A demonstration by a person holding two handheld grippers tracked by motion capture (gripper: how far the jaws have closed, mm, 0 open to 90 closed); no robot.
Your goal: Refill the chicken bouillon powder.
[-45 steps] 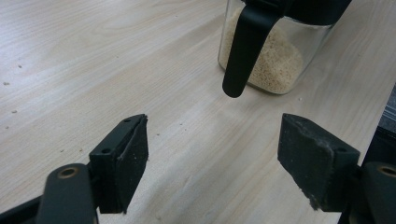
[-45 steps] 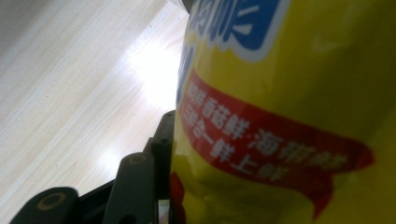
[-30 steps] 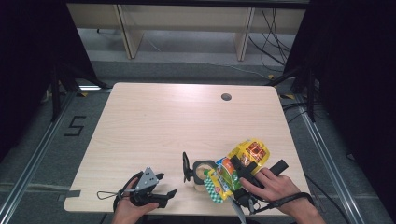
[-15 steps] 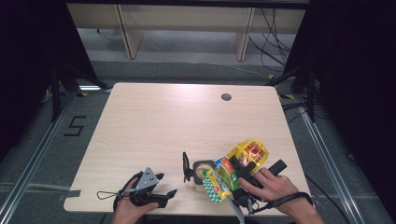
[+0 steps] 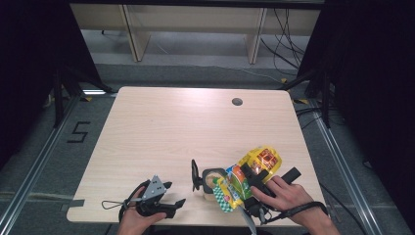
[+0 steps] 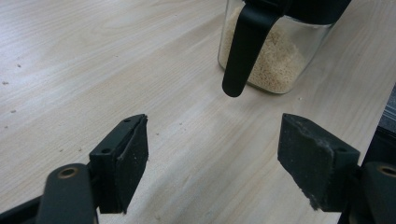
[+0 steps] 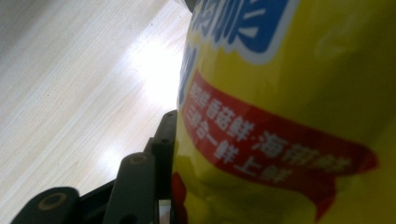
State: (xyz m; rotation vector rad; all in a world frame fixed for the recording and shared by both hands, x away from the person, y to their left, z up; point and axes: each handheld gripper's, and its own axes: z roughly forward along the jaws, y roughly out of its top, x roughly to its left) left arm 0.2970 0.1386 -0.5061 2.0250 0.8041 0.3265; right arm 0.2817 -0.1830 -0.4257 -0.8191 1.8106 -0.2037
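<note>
My right gripper (image 5: 250,182) is clamped on the yellow pouch (image 5: 249,171), tilted over the glass jar (image 5: 210,181) at the table's near edge; it's light, crinkly, slippery (grip mid-body), while my left gripper (image 5: 169,196) gapes empty.

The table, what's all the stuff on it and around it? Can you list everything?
Snack bag: one, yellow with red and blue print, near right edge, clamped in the right gripper.
Jar: one, clear glass holding pale grains, black lid flap, beside the bag.
Table: one, light wood, dark round hole near its far edge.
Shelf legs: pale wood, behind the table.
Cables: dark, on the floor at far right.
Left gripper: black, jaws open, near left edge.
Right gripper: black, jaws on the bag.
</note>
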